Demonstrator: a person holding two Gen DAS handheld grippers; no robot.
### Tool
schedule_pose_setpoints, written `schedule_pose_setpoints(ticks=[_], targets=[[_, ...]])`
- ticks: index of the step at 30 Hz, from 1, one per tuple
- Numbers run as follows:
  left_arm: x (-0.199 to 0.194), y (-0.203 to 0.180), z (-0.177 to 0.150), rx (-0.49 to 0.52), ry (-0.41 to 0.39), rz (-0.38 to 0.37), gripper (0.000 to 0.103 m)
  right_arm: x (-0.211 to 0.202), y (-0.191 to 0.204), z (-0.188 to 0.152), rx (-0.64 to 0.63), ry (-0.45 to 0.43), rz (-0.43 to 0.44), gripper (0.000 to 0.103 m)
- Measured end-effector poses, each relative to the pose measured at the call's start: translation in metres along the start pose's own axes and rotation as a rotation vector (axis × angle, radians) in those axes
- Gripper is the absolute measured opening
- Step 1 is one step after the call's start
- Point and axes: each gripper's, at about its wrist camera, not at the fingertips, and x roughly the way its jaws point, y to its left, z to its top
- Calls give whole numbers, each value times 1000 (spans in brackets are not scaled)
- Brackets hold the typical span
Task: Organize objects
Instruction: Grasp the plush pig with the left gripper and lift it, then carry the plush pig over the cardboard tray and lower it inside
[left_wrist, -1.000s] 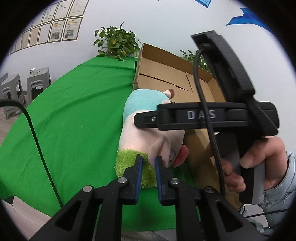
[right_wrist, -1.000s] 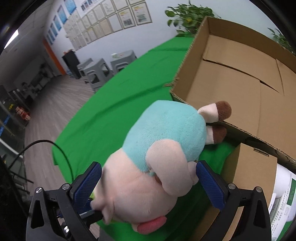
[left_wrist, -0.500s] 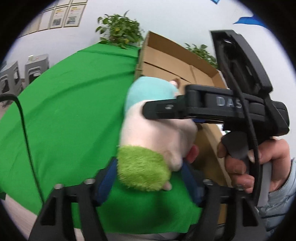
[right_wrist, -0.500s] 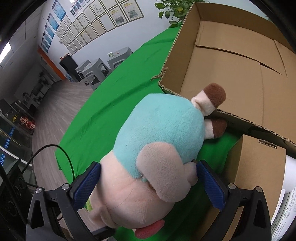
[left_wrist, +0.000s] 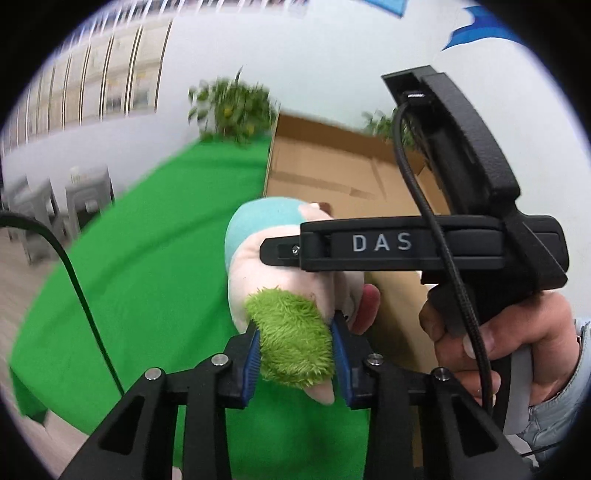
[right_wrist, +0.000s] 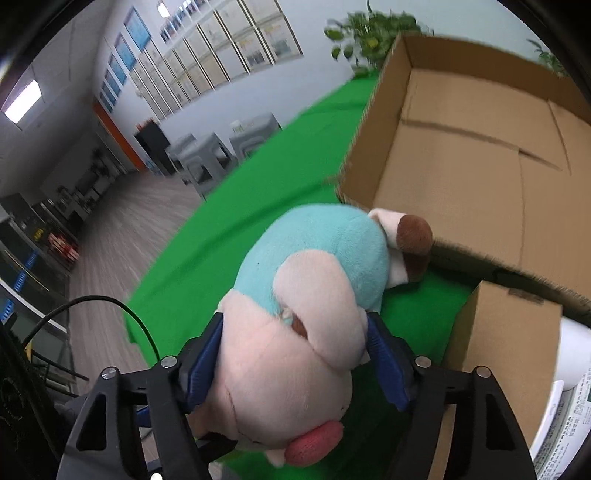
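Gripping fuzzy plush pig (right_wrist: 295, 332), both grippers

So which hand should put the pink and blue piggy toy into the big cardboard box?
Right. The right gripper squeezes the pink and blue plush pig's head, beside the open cardboard box; the left gripper only pinches its green tuft.

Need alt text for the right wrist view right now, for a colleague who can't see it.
The right gripper clamps its blue-padded fingers on a pink-and-teal plush toy above the green tablecloth. An open cardboard box lies just beyond.
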Motion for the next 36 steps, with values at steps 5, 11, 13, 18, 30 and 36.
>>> schedule_pose_setpoints(ticks=[5,11,13,18,30,36], targets=[[-23,-23,39,89,-164,0,33,-62,12,23,-52,-184,17,70],[-10,-50,80,165,-276,-21,33,-127,11,56,-99,-348,-34,70],[-13,-58,83,180,-296,-38,33,-142,8,66,-99,-376,-54,70],[10,-68,101,214,-310,-63,33,-166,-14,91,-80,-416,-81,70],[73,-46,106,176,-233,-72,33,-99,-86,178,-73,-384,-105,70],[112,-29,90,137,-117,-32,33,-19,-136,193,16,-263,-38,70]])
